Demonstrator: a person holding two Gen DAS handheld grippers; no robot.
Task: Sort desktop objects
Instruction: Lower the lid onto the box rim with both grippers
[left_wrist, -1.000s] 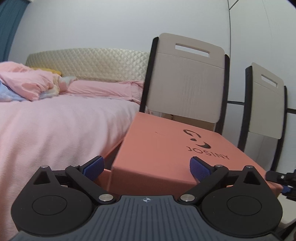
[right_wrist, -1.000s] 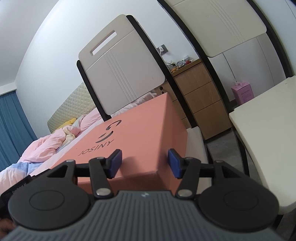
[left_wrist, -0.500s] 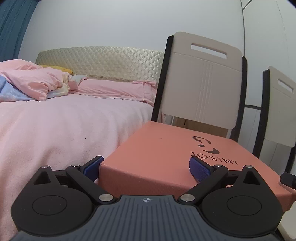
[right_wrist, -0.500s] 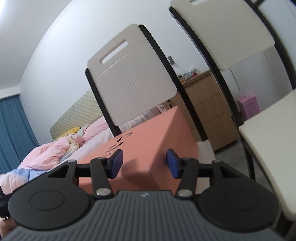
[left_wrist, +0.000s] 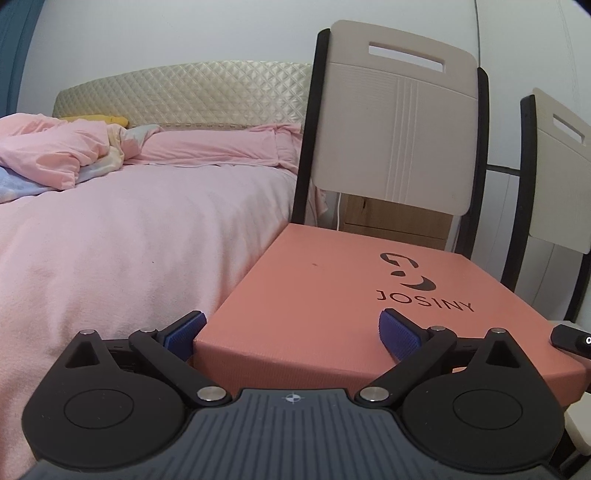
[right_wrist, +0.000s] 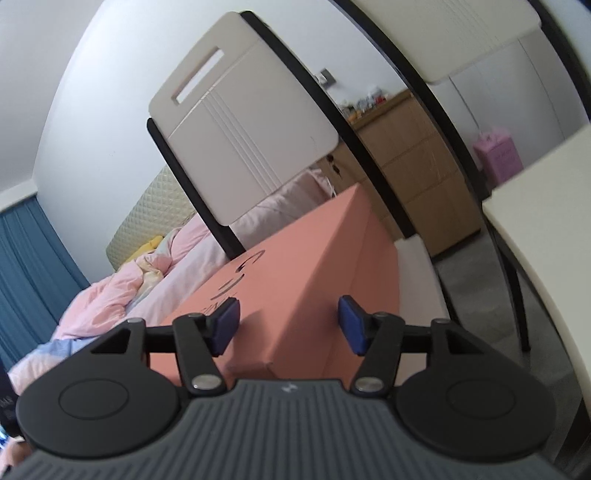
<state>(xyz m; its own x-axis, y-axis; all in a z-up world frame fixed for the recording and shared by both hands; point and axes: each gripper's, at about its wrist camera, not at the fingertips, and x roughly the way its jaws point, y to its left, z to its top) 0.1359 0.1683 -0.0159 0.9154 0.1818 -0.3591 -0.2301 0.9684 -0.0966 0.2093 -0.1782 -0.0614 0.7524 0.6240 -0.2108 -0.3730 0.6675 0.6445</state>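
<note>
Your left tongs (left_wrist: 291, 332) are spread wide, their blue pads (left_wrist: 399, 334) straddling the near left corner of the salmon box (left_wrist: 332, 291); whether either pad touches the box, you cannot tell. The box lies flat on the chair (left_wrist: 395, 122) seat straight ahead of them, its long axis running away from you toward the chair back, the JOSINY lettering (left_wrist: 424, 301) reading across your right side of the lid. Your right tongs (right_wrist: 288, 319) are likewise spread, astride the near right edge of the box (right_wrist: 295, 273), one pad over the lid, the other beside the side wall. The bed (left_wrist: 129, 236) lies left of the left tongs; a cream tabletop (right_wrist: 546, 221) sits right of the right ones.
</note>
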